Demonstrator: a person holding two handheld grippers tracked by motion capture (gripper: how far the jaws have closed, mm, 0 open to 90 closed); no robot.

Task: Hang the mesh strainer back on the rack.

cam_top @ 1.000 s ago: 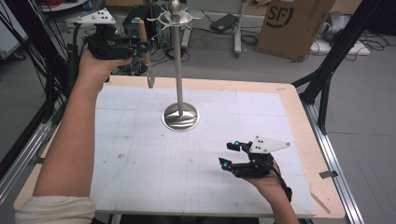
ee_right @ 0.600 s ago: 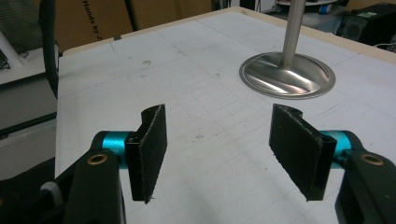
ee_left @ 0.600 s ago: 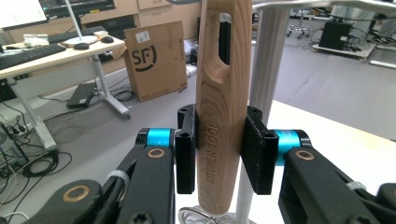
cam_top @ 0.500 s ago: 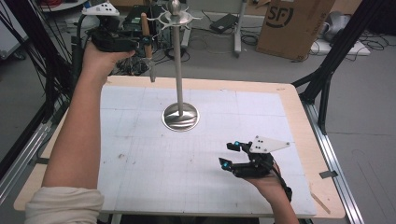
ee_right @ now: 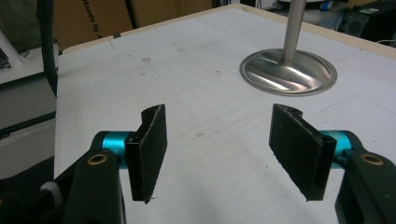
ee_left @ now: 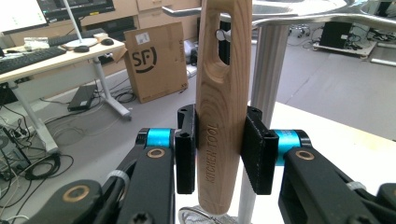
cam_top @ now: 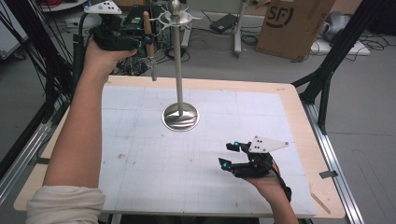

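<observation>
In the high view the left gripper [cam_top: 140, 39] holds the tool [cam_top: 149, 42] upright just left of the rack [cam_top: 180, 114] top, higher than before. The left gripper view shows its pads [ee_left: 254, 149] pinching the handle, hole beside a hook [ee_left: 224, 35]. The right gripper [ee_right: 217, 147] rests spread, unmoved.

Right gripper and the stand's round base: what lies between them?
Nothing: bare white table separates the right gripper from the base, seen in the right gripper view.

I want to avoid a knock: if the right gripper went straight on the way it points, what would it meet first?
Probably the stand's round metal base; the right gripper points across the bare white mat toward it, though depth is unclear.
</observation>
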